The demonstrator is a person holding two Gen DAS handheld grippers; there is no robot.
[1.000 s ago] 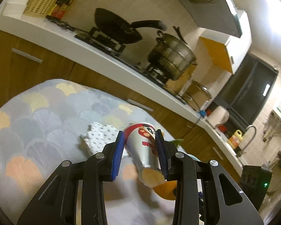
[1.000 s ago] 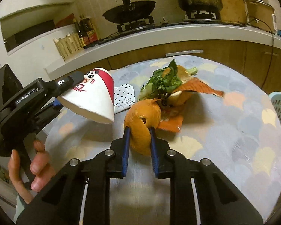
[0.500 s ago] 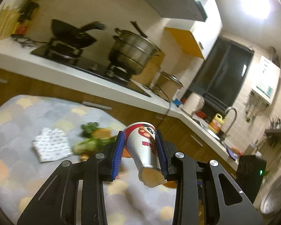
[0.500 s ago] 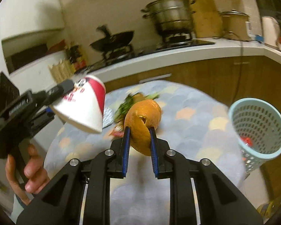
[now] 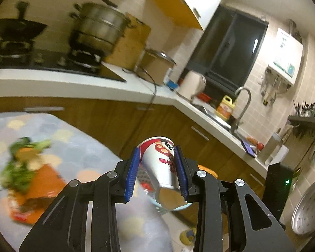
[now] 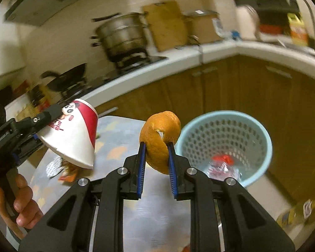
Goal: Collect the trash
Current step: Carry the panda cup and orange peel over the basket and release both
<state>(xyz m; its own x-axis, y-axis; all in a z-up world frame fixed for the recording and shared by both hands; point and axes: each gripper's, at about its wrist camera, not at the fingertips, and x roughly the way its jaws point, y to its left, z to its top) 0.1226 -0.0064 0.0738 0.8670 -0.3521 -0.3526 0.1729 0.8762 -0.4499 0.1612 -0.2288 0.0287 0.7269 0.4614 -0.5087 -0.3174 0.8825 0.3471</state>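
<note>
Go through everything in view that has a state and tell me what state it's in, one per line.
Left gripper: shut on the paper cup.
Paper cup: held in the air, tilted, crumpled at its base.
Right gripper: shut on the orange peel.
Orange peel: curled, held in the air beside the basket.
Blue trash basket: upright on the floor, some trash already inside.
Steamer pot: lidded, on the stove.

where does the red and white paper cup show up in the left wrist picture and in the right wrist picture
Left wrist: the paper cup sits low in the centre, clamped in the left gripper, mouth toward the camera.
Right wrist: the same cup is at the left edge, mid-height, held out sideways by that gripper over the table.
Shared landmark: the steel stacked pot on the stove.
</note>
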